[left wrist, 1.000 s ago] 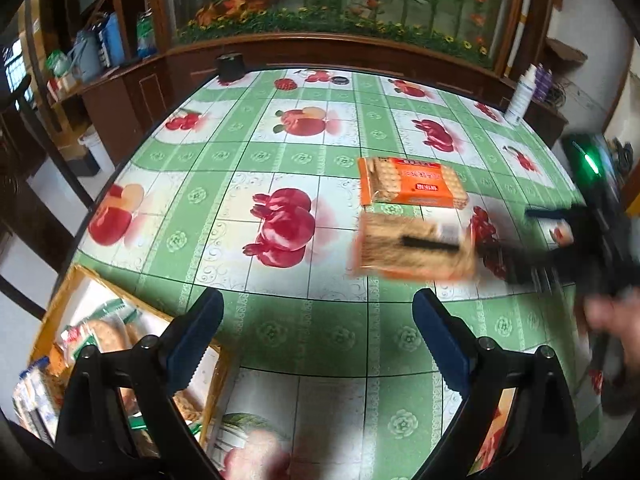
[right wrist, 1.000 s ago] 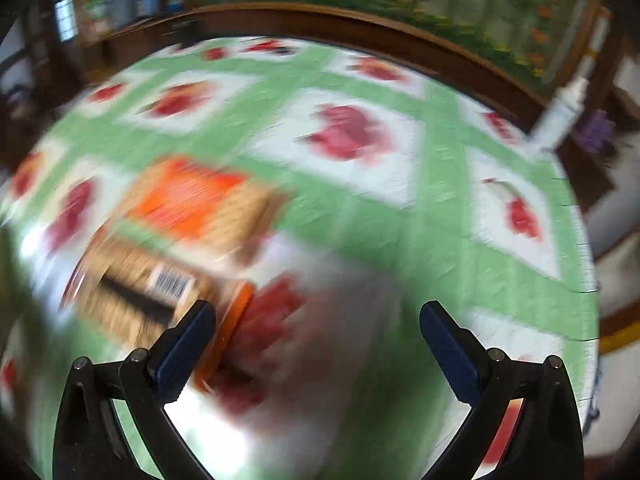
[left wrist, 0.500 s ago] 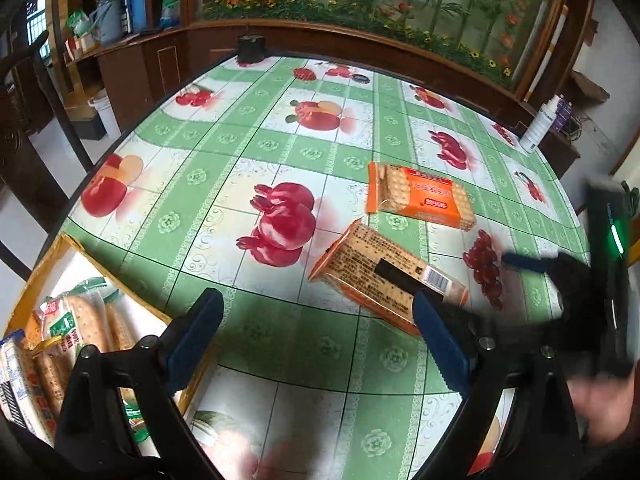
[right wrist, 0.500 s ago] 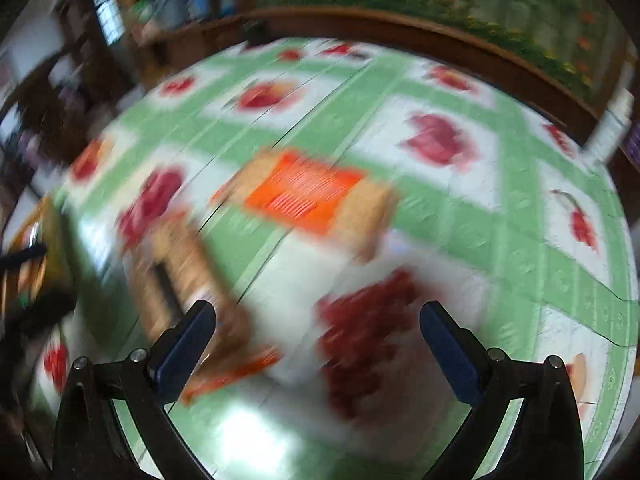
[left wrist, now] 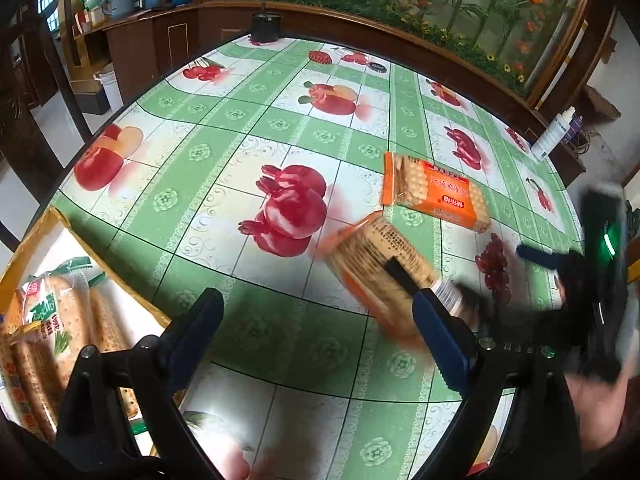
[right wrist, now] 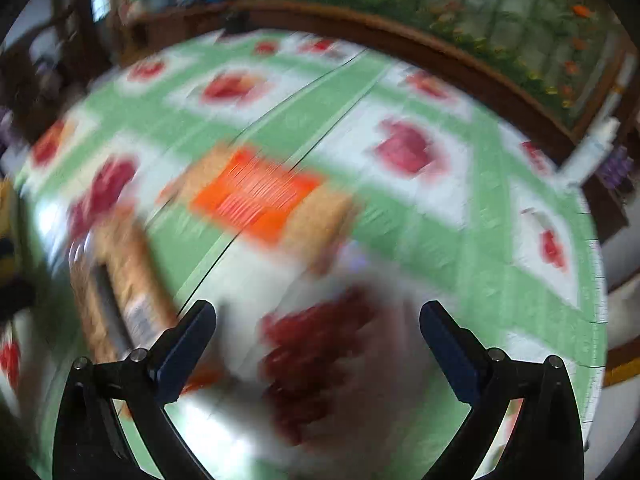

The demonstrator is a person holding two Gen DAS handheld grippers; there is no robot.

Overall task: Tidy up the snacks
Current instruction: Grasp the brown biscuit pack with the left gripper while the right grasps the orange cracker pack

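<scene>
Two orange cracker packs lie on the fruit-print tablecloth. One pack (left wrist: 434,192) lies flat at the right; it also shows blurred in the right wrist view (right wrist: 260,196). The second pack (left wrist: 380,268), label side up and blurred, lies in front of it; it also shows at the left of the right wrist view (right wrist: 116,280). My left gripper (left wrist: 316,328) is open and empty above the cloth, its right finger just in front of the second pack. My right gripper (right wrist: 316,340) is open and empty; it also shows from the side in the left wrist view (left wrist: 552,276), right of the second pack.
A yellow-rimmed box (left wrist: 52,216) at the lower left holds several biscuit packs (left wrist: 56,320). A white spray bottle (left wrist: 554,136) stands at the table's far right edge. A dark round object (left wrist: 266,26) sits at the far edge. Wooden cabinets surround the table.
The second pack has slid and turned toward my left gripper and looks blurred. My left gripper has shifted forward and right. The right gripper stays open and is swinging.
</scene>
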